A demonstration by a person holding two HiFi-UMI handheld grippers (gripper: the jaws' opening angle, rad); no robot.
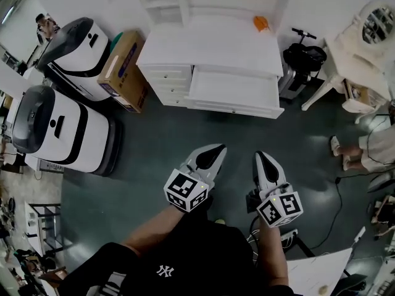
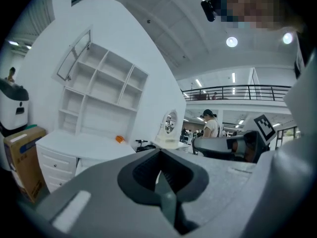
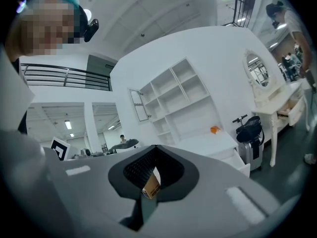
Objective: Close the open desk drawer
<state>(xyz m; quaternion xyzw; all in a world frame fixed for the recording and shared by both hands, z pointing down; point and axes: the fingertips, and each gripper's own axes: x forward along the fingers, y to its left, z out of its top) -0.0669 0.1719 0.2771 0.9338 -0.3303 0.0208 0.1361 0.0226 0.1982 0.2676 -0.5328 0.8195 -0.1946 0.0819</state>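
Head view: the open white wooden desk drawer (image 1: 233, 90) stands pulled out of the white desk with shelf hutch (image 1: 210, 45); it lies ahead of both grippers and well apart from them, across the dark green floor (image 1: 173, 140); left gripper (image 1: 217, 149) and right gripper (image 1: 260, 157) are held side by side and point toward it, jaws together on each, nothing clamped; the drawer's long white front panel (image 1: 234, 108) faces the grippers; a small orange object (image 1: 261, 23) sits on the desktop beyond; a brown cardboard box (image 1: 126, 66) stands ahead and left of the left gripper. Left gripper view: jaws meet tip to tip, the hollow behind the tips is empty; the desk is far ahead and to the left; the right gripper shows close on the right. Right gripper view: jaws likewise meet at the tips; a brown scrap shows through the hollow, judged to be the distant box and not a held item; the drawer projects from the desk, ahead and to the right. Handling, as judgement: rigid, light-looking, no contents made out, likely slides on runners; no grasp needed; press closed tips flat on the front panel near its middle so it does not rack sideways; the painted face looks smooth, so tips may skid; ease off near full travel to avoid a slam.
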